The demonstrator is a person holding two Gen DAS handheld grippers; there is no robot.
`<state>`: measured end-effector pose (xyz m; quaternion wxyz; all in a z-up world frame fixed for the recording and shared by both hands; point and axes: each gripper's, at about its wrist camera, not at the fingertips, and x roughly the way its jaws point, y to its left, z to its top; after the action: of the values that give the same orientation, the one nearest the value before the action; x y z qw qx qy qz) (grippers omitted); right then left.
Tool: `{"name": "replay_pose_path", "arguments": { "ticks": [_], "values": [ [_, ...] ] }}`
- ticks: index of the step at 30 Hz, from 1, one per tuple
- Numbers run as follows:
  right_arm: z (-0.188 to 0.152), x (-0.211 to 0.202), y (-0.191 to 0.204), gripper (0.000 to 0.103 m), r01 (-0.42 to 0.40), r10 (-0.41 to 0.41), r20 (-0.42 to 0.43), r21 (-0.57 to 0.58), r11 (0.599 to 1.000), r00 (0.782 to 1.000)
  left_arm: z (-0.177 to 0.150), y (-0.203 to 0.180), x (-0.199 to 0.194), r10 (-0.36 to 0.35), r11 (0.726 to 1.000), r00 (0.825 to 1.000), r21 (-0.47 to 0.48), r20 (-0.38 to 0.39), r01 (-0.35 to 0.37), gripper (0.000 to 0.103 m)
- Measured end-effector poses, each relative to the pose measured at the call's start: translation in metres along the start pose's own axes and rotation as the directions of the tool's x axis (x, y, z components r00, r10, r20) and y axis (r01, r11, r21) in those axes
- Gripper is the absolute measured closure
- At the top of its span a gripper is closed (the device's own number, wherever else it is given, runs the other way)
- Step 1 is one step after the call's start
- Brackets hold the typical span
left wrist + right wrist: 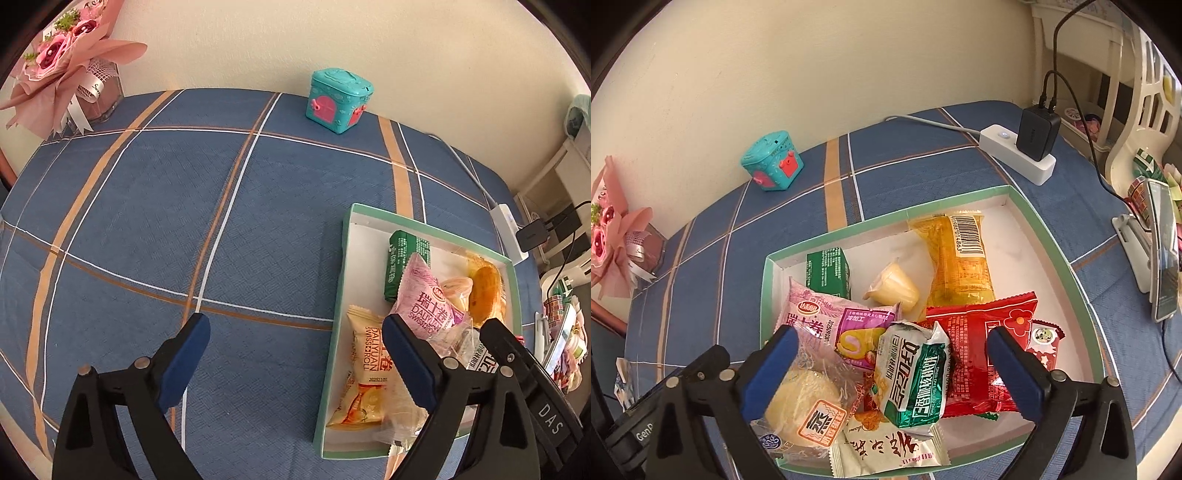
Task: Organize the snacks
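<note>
A shallow white box with a green rim [341, 258] [768, 280] lies on the blue checked cloth and holds several wrapped snacks. Among them are a pink Swiss roll packet [827, 314], a red packet [982, 332], a yellow packet [960, 258] and a clear bun packet [805, 402]. My right gripper [892, 336] hangs open over the pile. A green-and-white packet [912, 376] lies between its fingers, untouched by the pads. My left gripper [295, 325] is open and holds nothing, with its left finger over the bare cloth and its right finger over the box's left side.
A teal toy box [338, 99] stands by the wall at the back. A pink bouquet [62, 62] fills the far left corner. A white power strip [1015, 153] with a black charger and a phone on a stand [1163, 254] sit to the right.
</note>
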<state>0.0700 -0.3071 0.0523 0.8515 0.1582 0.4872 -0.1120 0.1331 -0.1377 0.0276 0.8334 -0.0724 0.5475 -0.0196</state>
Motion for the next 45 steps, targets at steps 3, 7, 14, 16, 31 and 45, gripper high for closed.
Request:
{"name": "replay_pose_path", "arguments": {
  "ticks": [3,7,14,16,31,45],
  "values": [
    [0.0,0.0,0.001,0.0,0.005,-0.005,0.002,-0.01,1.0,1.0,0.0,0.002,0.0,0.029,1.0,1.0,0.006,0.008,-0.03,0.0],
    [0.0,0.0,0.003,0.0,0.012,-0.012,0.006,-0.019,1.0,1.0,0.0,0.004,-0.001,0.052,0.998,0.999,0.021,0.013,-0.052,0.0],
    [-0.003,-0.005,0.009,0.0,0.02,-0.02,0.003,-0.032,0.999,1.0,0.004,0.001,-0.008,0.067,0.995,0.997,0.066,0.048,-0.07,0.001],
    [-0.004,-0.007,0.011,0.0,0.025,-0.024,0.008,-0.039,0.999,1.0,0.005,0.0,-0.01,0.068,0.995,0.996,0.075,0.06,-0.073,0.001],
    [-0.015,-0.021,0.02,0.0,0.042,-0.04,0.032,-0.061,0.997,0.999,0.007,0.003,-0.043,0.11,0.99,0.976,0.063,0.188,-0.124,0.0],
    [-0.037,-0.033,0.024,0.0,0.061,-0.059,0.022,-0.092,0.994,0.998,-0.023,0.013,-0.051,0.166,0.978,0.978,0.104,0.123,-0.179,0.0]
  ]
}}
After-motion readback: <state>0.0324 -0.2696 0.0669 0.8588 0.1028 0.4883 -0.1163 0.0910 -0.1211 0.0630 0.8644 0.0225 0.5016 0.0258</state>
